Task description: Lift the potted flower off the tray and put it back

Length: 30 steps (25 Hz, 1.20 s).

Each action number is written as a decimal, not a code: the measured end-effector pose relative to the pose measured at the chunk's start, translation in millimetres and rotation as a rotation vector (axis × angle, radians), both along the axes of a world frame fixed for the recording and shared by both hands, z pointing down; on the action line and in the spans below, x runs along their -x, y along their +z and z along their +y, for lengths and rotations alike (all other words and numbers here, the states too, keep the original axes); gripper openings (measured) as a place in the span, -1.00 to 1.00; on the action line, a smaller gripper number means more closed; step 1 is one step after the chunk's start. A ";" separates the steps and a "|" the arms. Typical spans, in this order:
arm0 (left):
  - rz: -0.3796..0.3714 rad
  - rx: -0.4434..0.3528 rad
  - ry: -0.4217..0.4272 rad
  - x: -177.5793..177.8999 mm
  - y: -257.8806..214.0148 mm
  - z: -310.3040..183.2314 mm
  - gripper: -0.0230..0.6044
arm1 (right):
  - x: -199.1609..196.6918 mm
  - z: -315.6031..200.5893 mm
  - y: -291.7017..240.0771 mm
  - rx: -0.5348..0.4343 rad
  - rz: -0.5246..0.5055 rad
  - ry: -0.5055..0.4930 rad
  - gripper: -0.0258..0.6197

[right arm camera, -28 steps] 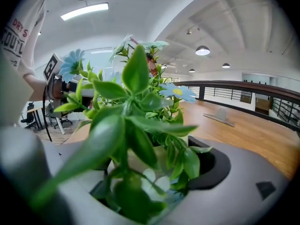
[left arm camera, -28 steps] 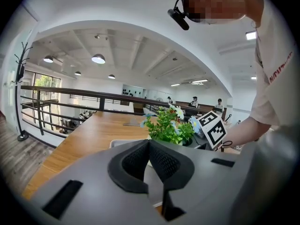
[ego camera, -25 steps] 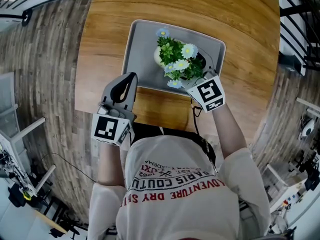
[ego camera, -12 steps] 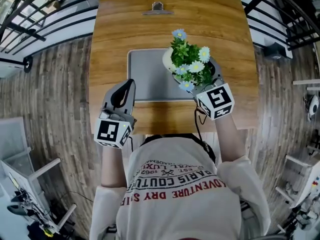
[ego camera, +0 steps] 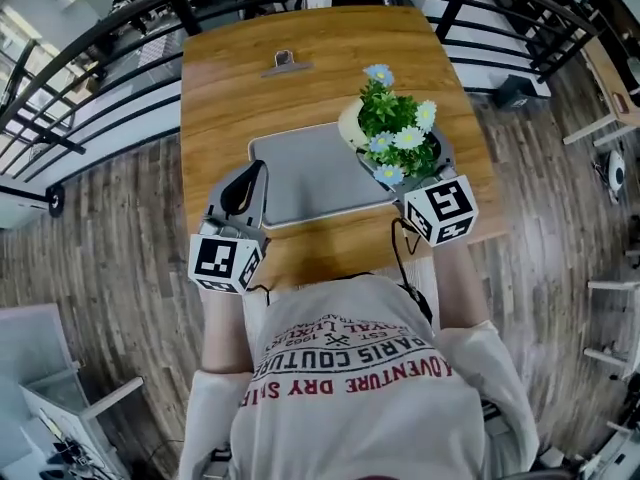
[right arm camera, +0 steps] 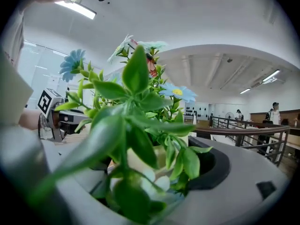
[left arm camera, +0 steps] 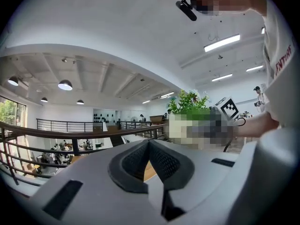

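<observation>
The right tongs, clamped on the pot, have carried it up off the tray; setting it back remains. The left tongs sit closed, empty.

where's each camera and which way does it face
Head view: on the head, steeply down at table, tray, left gripper, right gripper; shirt, arms show.
Left gripper view: on left gripper, along its shut empty jaws toward the pot; shirt, right arm show.
Right gripper view: on right gripper, along jaws shut on the pot; shirt at left edge.
Shared: both gripper views show the pot and the other gripper.
</observation>
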<state>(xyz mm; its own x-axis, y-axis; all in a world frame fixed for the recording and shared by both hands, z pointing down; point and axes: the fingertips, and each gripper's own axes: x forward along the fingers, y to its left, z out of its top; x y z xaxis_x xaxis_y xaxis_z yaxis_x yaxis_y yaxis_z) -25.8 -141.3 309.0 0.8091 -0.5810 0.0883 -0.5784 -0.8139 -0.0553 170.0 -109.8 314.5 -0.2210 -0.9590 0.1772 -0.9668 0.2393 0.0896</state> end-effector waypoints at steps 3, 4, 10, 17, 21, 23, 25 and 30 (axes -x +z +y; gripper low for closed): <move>0.003 -0.010 0.025 -2.6 -5.2 1.5 -0.89 | -2.5 10.7 -8.9 -0.017 0.008 0.034 0.56; 0.001 -0.012 0.033 -4.3 -6.3 2.8 -0.89 | -4.2 13.9 -10.9 -0.020 0.008 0.043 0.56; -0.004 -0.009 0.058 -12.8 -7.7 8.0 -0.89 | -11.8 20.8 -15.9 -0.024 0.017 0.065 0.56; -0.014 -0.007 0.041 -14.3 -3.4 0.2 -0.89 | -5.5 9.5 -5.9 -0.010 0.015 0.039 0.56; -0.011 0.004 0.014 -17.5 0.4 -2.2 -0.89 | -3.1 0.1 4.7 0.012 0.008 -0.001 0.56; -0.014 0.008 0.005 -21.3 2.1 -3.0 -0.89 | -3.8 -5.0 9.2 0.020 0.002 -0.021 0.56; -0.022 0.011 -0.004 -23.5 6.4 -5.8 -0.89 | -1.5 -12.1 17.2 0.034 -0.003 -0.045 0.56; -0.039 0.040 -0.036 -42.8 22.3 -11.3 -0.89 | -4.8 -29.8 45.3 0.082 0.014 -0.131 0.56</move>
